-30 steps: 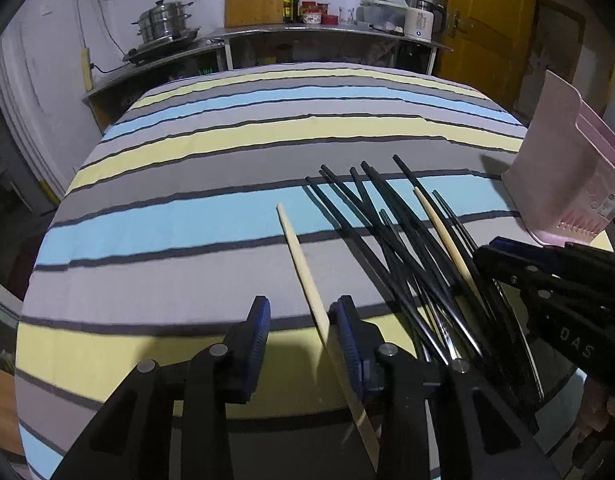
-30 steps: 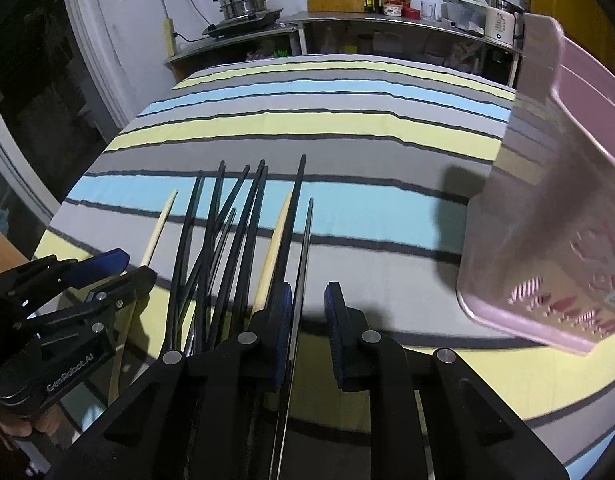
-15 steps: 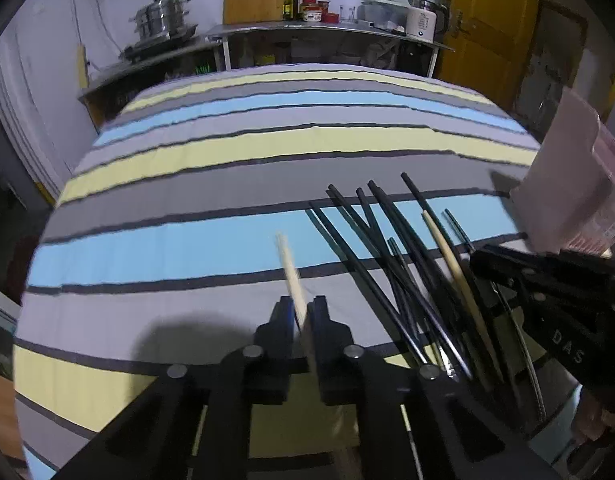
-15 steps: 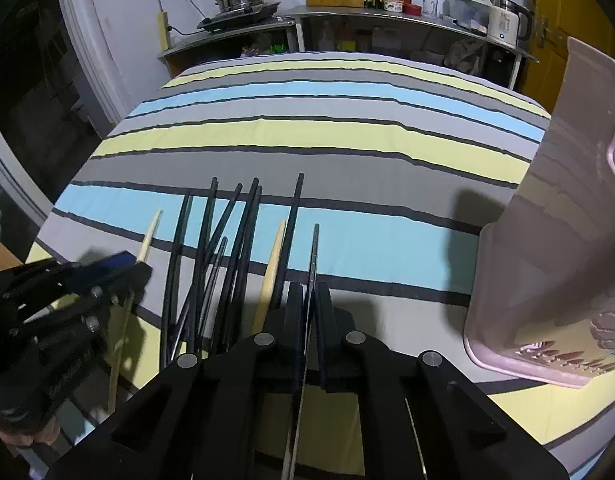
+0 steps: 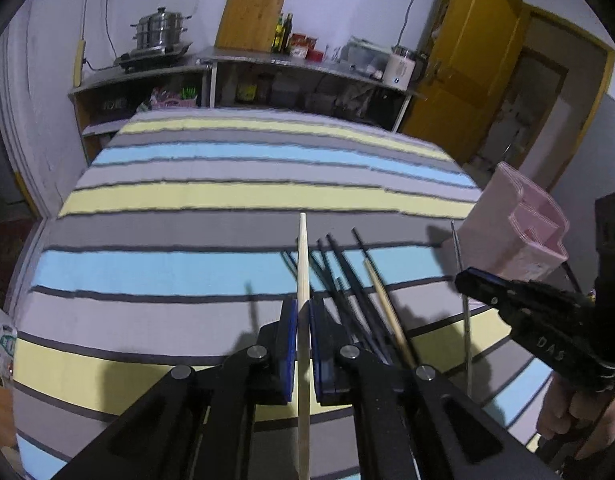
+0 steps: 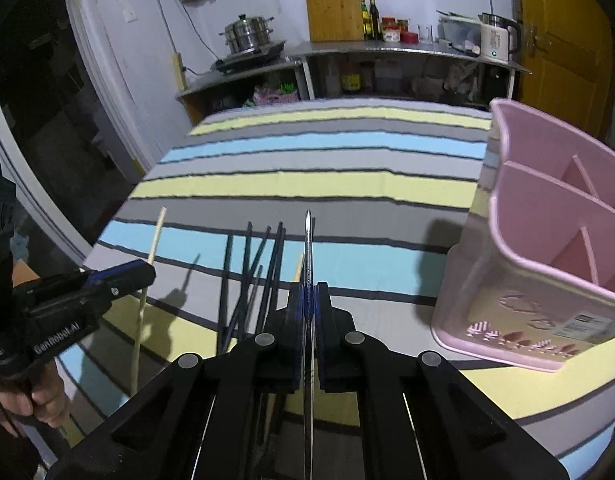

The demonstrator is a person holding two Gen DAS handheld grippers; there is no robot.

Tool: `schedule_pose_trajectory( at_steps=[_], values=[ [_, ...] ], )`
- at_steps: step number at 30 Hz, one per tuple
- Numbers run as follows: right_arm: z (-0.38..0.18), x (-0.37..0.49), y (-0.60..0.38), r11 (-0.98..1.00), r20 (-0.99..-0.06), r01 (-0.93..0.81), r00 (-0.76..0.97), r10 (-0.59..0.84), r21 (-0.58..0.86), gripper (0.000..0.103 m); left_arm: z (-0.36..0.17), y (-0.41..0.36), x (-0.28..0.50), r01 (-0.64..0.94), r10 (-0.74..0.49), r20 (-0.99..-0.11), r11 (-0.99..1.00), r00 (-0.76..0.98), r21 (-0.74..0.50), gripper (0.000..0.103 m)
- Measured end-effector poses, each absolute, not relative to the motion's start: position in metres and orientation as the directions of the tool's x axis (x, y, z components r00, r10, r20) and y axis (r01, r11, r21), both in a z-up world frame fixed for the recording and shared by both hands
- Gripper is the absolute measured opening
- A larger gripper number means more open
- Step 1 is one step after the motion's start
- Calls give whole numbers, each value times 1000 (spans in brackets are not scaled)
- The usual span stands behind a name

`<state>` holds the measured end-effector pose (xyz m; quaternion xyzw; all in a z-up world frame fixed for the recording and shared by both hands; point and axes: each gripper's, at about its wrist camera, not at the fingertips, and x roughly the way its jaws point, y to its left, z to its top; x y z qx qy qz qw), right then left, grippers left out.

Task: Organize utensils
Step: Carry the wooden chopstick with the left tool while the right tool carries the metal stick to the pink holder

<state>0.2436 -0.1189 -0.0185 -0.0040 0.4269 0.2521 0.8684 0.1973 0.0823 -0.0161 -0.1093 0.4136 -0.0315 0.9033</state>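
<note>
Left tongs (image 5: 303,326) clamping one wooden chopstick (image 5: 302,256), right tongs (image 6: 309,306) — one metal chopstick (image 6: 308,240)

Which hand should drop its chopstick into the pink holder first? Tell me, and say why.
Right. The right gripper, shut on a metal chopstick, has the pink holder close beside it. The left gripper, holding a wooden chopstick, sits farther away, beyond the black chopsticks.
</note>
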Motion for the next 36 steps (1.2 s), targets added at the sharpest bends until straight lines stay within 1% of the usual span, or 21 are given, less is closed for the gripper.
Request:
schedule_pose_trajectory(
  at_steps=[11, 24, 31, 36],
  values=[
    [11, 223, -133, 874, -702, -438, 555, 447, 211, 5, 38, 83, 164, 25, -186, -677, 970, 712, -241, 6],
    [59, 201, -160, 878, -622, -428, 633, 461, 215, 5, 85, 73, 148, 88, -241, -636, 961, 733, -264, 5],
    [85, 197, -185, 886, -578, -409, 677, 456, 219, 5, 108, 46, 159, 155, -305, -621, 946, 722, -285, 5],
    [105, 194, -209, 896, -537, -379, 718, 442, 231, 5, 131, 15, 172, 236, -373, -588, 925, 718, -298, 5]
  ],
)
